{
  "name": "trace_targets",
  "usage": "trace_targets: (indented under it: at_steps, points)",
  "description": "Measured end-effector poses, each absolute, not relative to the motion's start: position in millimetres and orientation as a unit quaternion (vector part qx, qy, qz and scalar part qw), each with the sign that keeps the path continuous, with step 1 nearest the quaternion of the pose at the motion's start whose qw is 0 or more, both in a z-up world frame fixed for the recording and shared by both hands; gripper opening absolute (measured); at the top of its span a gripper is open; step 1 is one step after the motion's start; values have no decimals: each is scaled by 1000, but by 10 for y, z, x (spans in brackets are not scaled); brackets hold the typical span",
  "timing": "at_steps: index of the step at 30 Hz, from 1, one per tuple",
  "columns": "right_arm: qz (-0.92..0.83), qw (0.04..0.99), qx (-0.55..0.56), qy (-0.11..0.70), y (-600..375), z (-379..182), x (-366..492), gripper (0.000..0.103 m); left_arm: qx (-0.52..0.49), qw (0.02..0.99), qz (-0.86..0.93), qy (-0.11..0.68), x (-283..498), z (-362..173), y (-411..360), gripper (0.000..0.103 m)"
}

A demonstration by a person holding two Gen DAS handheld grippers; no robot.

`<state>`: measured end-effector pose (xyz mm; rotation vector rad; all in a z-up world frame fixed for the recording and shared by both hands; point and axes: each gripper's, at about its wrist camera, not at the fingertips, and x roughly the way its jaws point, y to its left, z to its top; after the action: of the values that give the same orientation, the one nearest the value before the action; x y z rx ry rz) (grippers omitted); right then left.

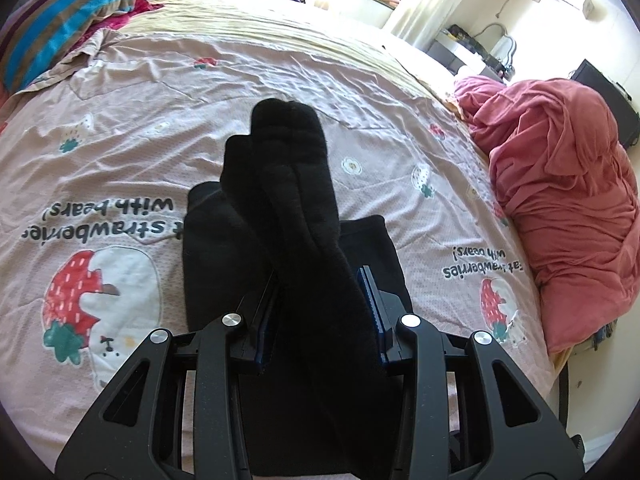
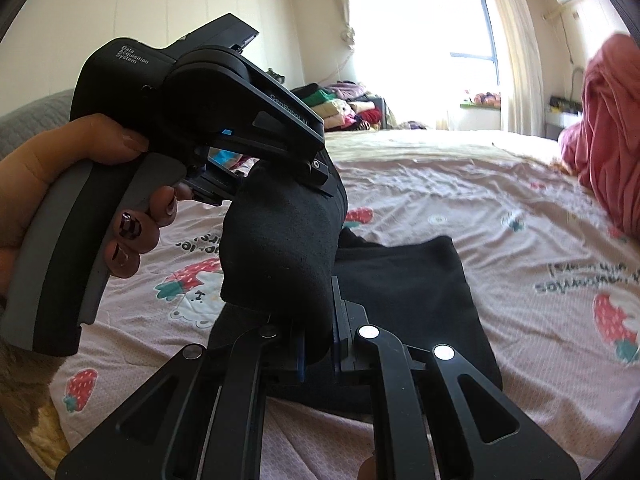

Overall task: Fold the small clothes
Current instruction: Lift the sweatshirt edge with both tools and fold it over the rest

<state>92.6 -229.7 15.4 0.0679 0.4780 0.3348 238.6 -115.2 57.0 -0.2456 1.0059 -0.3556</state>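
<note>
A black sock (image 1: 296, 200) is held up over the bed, stretched between both grippers. My left gripper (image 1: 320, 300) is shut on one end of it; the sock fills the gap between the blue pads and sticks forward. My right gripper (image 2: 318, 340) is shut on the other end of the sock (image 2: 280, 248). The left gripper's body (image 2: 208, 100), held by a hand, shows close in the right wrist view, clamping the sock's far end. Another black garment (image 2: 408, 280) lies flat on the bedsheet below; it also shows in the left wrist view (image 1: 208, 264).
The bed has a pink strawberry-print sheet (image 1: 160, 120). A red crumpled blanket (image 1: 568, 200) lies at the right edge. A striped pillow (image 1: 60, 24) sits at the far left. Piled clothes (image 2: 344, 108) stand beyond the bed, by the window.
</note>
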Motion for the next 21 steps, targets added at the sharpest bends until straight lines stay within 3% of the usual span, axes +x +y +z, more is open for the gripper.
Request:
trace_targets:
  at_steps: [10, 19, 21]
  points:
    - [165, 930, 130, 301, -2596, -102, 1106, 8, -91, 840, -161, 510, 2524, 278, -1427, 29]
    - [172, 901, 205, 341, -2832, -287, 1221, 9, -73, 830, -163, 529, 2623, 72, -1640, 39]
    - [171, 895, 220, 348, -2881, -324, 1240, 11, -66, 829, -166, 530, 2646, 48, -1694, 45]
